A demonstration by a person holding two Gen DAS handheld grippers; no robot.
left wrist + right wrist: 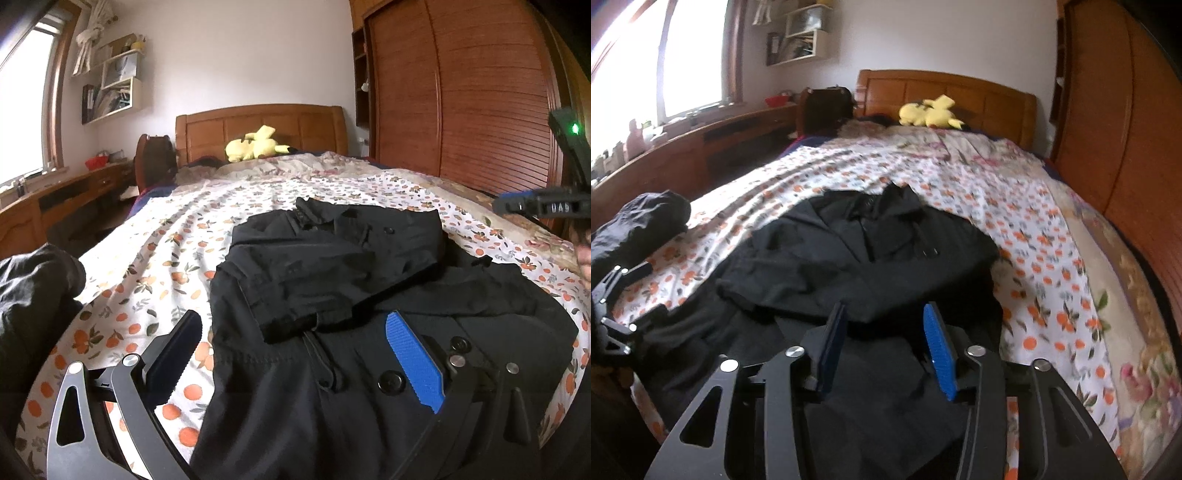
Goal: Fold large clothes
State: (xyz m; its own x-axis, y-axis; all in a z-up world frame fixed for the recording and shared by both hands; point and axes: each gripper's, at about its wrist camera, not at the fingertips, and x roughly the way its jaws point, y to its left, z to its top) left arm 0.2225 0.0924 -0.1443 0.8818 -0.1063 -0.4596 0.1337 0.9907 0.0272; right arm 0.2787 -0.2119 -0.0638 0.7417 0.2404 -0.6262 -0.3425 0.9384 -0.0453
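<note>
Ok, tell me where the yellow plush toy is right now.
The yellow plush toy lies at the far end of the bed, against the wooden headboard, well beyond the black coat; it shows in both wrist views.

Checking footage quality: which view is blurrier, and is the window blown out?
Right wrist view: motion-blurred, the bedspread print smeared, the window blown out white. Left wrist view: sharper, the coat buttons crisp, its window overexposed too; both bend at the edges.
</note>
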